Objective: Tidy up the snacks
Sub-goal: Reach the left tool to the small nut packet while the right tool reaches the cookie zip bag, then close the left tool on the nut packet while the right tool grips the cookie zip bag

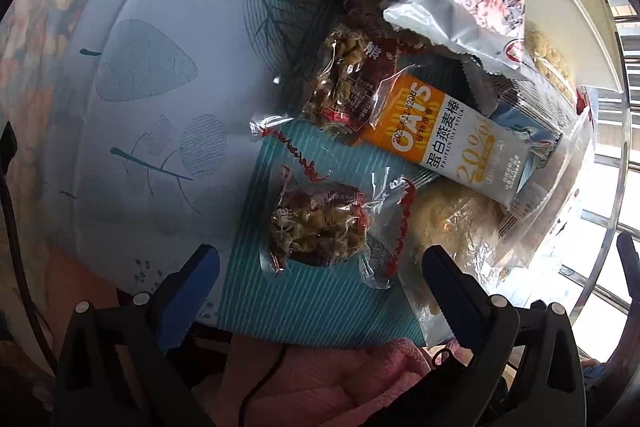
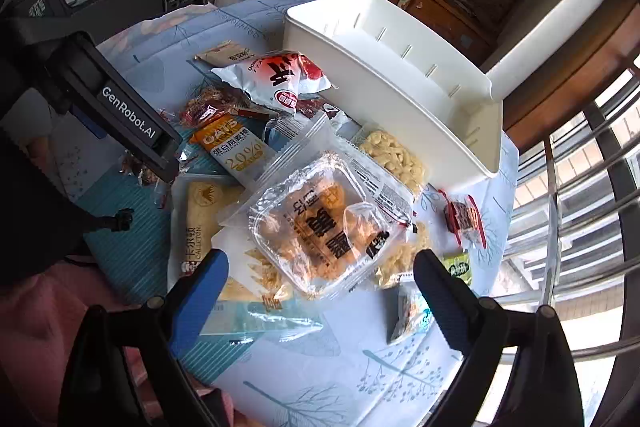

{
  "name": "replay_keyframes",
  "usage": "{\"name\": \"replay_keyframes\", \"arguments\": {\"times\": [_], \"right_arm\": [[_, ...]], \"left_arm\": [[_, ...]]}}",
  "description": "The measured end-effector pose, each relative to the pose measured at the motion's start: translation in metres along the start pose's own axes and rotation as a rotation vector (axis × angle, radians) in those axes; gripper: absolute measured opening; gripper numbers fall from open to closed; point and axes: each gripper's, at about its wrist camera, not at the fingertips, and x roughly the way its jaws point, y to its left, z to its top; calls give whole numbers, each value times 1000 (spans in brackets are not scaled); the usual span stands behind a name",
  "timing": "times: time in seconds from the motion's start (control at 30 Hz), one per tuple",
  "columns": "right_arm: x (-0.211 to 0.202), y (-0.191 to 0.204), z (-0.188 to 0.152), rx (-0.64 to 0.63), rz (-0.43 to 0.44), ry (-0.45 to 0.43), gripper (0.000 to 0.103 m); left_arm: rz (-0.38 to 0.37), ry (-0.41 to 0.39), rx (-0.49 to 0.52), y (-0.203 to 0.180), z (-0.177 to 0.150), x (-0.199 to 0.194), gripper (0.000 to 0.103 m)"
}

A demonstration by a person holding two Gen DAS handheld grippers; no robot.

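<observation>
- Left gripper (image 1: 320, 267) spread wide over a clear-wrapped nut candy (image 1: 320, 227); its slick, crinkly wrapper could slip free.
- Right gripper (image 2: 320, 275) spread, empty, near a clear pastry tray (image 2: 320, 223); squeezing might crush it.
- 1 white bin (image 2: 472, 131) sits far right.

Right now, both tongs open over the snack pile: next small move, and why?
Probably lower the left tongs and close on the clear-wrapped nut cluster snack. It lies alone on the teal mat, centred between the open fingers, and the white bin holds nothing that shows.
</observation>
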Motion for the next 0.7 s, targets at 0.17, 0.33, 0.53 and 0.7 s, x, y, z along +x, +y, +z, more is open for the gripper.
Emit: {"name": "replay_keyframes", "arguments": {"times": [0.17, 0.33, 0.53, 0.7], "right_arm": [[30, 5, 11, -83, -27, 49, 95], [48, 11, 15, -155, -20, 66, 95], [68, 10, 19, -176, -17, 93, 95], [78, 8, 21, -159, -20, 104, 95]], "left_arm": [[-8, 55, 4, 4, 16, 17, 100], [-31, 100, 2, 3, 32, 27, 95], [-34, 129, 12, -7, 54, 36, 88], [-66, 138, 8, -13, 62, 40, 80]]}}
